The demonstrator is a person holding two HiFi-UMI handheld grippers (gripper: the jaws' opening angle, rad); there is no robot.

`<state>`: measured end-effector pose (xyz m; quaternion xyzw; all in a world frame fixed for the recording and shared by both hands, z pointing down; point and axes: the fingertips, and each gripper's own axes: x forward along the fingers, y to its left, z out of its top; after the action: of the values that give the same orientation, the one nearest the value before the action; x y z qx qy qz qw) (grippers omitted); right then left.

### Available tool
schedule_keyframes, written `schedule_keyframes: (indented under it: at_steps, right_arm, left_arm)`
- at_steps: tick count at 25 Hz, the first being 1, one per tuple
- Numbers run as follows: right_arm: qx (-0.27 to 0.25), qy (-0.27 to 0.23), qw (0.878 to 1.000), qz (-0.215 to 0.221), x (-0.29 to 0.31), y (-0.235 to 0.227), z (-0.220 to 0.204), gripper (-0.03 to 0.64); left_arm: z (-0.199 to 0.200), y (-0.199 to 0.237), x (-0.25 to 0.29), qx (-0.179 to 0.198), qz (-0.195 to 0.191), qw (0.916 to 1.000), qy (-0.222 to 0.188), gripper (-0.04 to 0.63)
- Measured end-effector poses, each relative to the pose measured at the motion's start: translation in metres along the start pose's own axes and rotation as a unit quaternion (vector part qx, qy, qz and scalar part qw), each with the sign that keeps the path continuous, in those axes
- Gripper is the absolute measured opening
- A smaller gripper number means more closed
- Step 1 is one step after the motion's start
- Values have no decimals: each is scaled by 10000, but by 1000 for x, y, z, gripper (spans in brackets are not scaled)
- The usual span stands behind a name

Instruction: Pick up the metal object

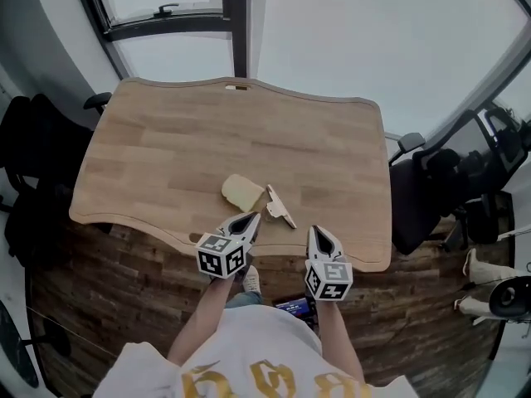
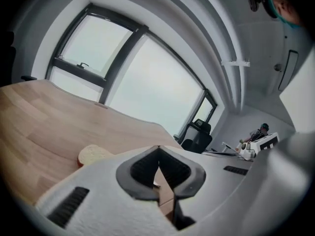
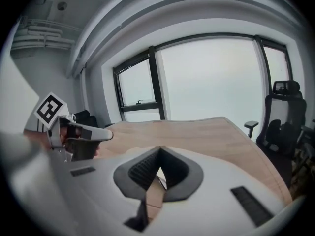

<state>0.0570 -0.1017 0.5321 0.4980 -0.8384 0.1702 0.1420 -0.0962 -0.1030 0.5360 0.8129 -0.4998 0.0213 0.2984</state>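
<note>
Wooden table (image 1: 166,148) carries the metal object (image 1: 280,207) just ahead of, and between, left gripper (image 1: 251,219) and right gripper (image 1: 319,233), both clenched empty.

Table (image 1: 166,152): matt pale wood, visible grain. Metal object (image 1: 280,206): dull, pale.

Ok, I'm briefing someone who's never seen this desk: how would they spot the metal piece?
Look at the wooden table, toward the middle of its near edge. Two things lie there side by side. The metal object is the right-hand one: thin and angular, unlike the rounded, bread-like slice beside it.
</note>
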Motion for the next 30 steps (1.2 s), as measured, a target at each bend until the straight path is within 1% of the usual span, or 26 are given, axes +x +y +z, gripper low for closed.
schedule_keyframes:
  at_steps: [5, 8, 11, 15, 19, 22, 25, 28, 30]
  right_arm:
    - [48, 44, 9996, -285, 22, -4, 3, 12]
    - [147, 38, 9990, -424, 18, -8, 1, 12]
    - [142, -40, 9985, -536, 15, -11, 3, 12]
    - [101, -38, 9987, -493, 16, -10, 1, 11]
    - [6, -78, 9992, -391, 23, -5, 5, 12]
    - [-40, -163, 9993, -346, 26, -4, 13, 12]
    - [-58, -198, 9994, -289, 29, -4, 17, 12]
    - [-74, -188, 9996, -206, 31, -1, 14, 12]
    - [-64, -112, 9998, -176, 30, -2, 7, 11]
  left_arm:
    - [6, 17, 24, -216, -291, 9992, 169, 20]
    - [7, 21, 31, -235, -339, 9987, 313, 20]
    - [8, 22, 37, -235, -334, 9982, 450, 20]
    - [9, 18, 36, -296, -376, 9979, 445, 20]
    - [12, 19, 35, -403, -463, 9977, 286, 20]
    - [13, 23, 33, -498, -413, 9975, 279, 20]
    - [18, 23, 33, -511, -399, 9976, 249, 20]
    - [21, 24, 35, -566, -419, 9975, 75, 20]
    - [17, 24, 36, -592, -382, 9975, 99, 20]
